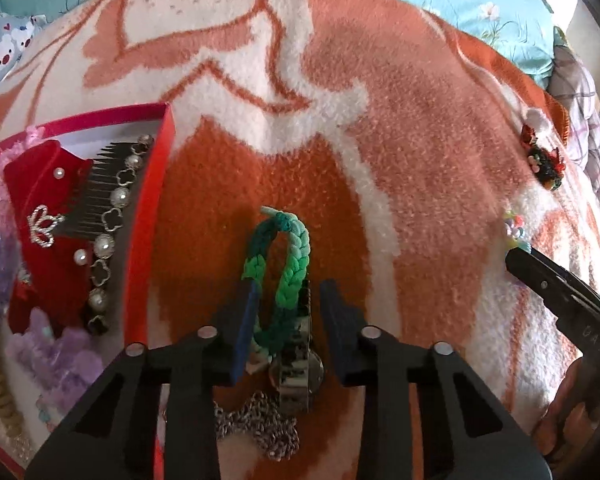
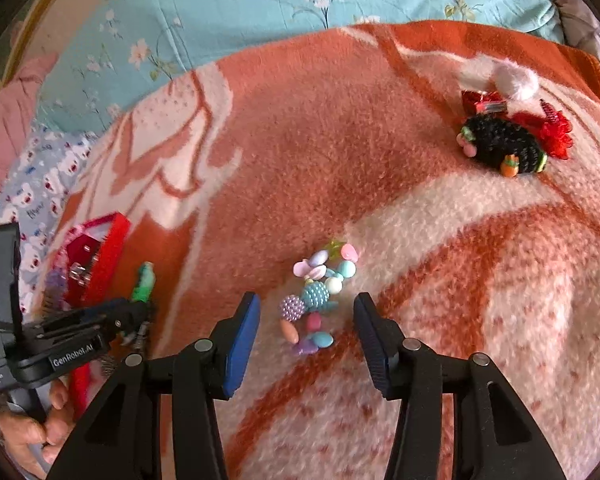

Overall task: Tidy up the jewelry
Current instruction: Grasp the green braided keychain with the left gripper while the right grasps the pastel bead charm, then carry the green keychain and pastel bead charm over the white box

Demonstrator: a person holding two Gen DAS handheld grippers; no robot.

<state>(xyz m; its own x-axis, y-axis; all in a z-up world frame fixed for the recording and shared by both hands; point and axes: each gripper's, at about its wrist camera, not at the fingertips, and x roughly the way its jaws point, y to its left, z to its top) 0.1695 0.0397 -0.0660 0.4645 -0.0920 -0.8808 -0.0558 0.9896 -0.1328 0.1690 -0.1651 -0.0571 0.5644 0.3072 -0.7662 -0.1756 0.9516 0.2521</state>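
Observation:
In the left wrist view my left gripper (image 1: pixel 288 300) is open, its jaws on either side of a green braided bracelet (image 1: pixel 286 264) lying on the orange and white blanket (image 1: pixel 400 140). A metal clip with a round charm (image 1: pixel 300 364) and a silver chain (image 1: pixel 256 424) lie under the gripper. In the right wrist view my right gripper (image 2: pixel 306 316) is open around a pastel bead bracelet (image 2: pixel 318 292) on the blanket. The bead bracelet (image 1: pixel 514 228) also shows at the right of the left wrist view, by the right gripper's finger (image 1: pixel 540 280).
A red jewelry box (image 1: pixel 148 216) at the left holds a pearl comb (image 1: pixel 108 216), a red velvet piece (image 1: pixel 48 216) and purple ornaments. A black and red crochet hair clip (image 2: pixel 508 140) with a white pompom lies at the far right. The left gripper (image 2: pixel 136 312) shows beside the box (image 2: pixel 100 264).

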